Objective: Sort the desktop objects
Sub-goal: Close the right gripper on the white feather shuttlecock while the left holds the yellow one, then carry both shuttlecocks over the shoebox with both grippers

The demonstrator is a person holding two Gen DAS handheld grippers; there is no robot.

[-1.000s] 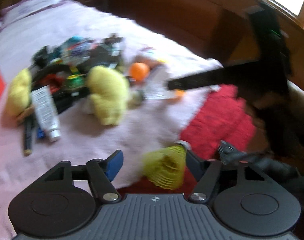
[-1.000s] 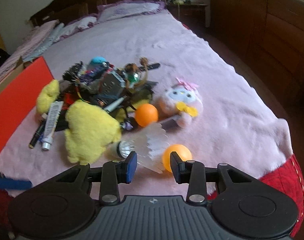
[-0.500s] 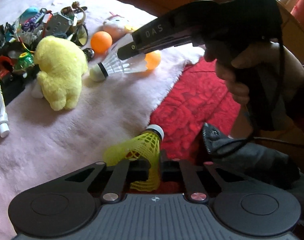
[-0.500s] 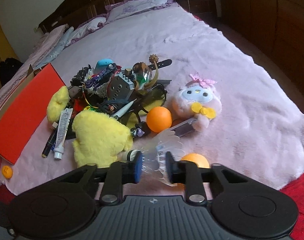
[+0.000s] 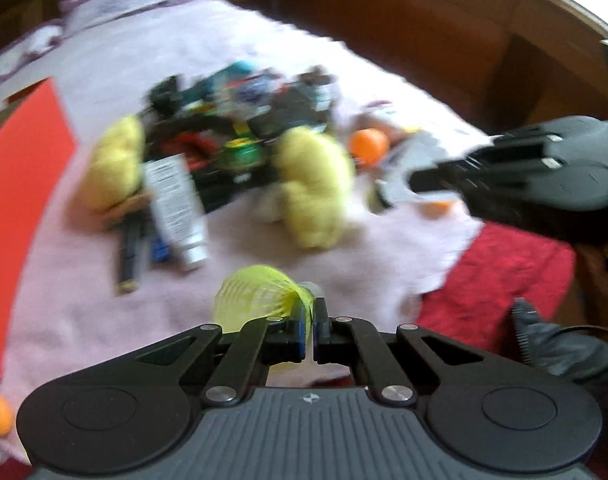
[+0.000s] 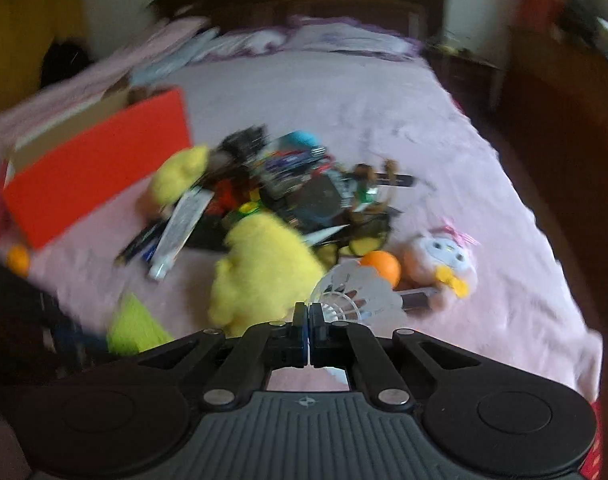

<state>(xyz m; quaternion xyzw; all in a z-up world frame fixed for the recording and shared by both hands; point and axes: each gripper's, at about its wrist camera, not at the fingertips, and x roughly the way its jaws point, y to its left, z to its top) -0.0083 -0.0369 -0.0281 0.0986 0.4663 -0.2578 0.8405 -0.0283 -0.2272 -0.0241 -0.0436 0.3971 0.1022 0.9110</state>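
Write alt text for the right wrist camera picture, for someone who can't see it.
The right gripper has its fingers shut on the edge of a white shuttlecock, held above a pink bedspread. Behind lie a yellow plush toy, an orange ball, a pink plush toy, a blurred pile of small items and a red box.

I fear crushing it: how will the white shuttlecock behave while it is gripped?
The white shuttlecock, pinched at its skirt by the right hand-held gripper, looks very light. Its thin splayed feathers probably bend or crack under pressure. On the bed it would likely roll in a curve.
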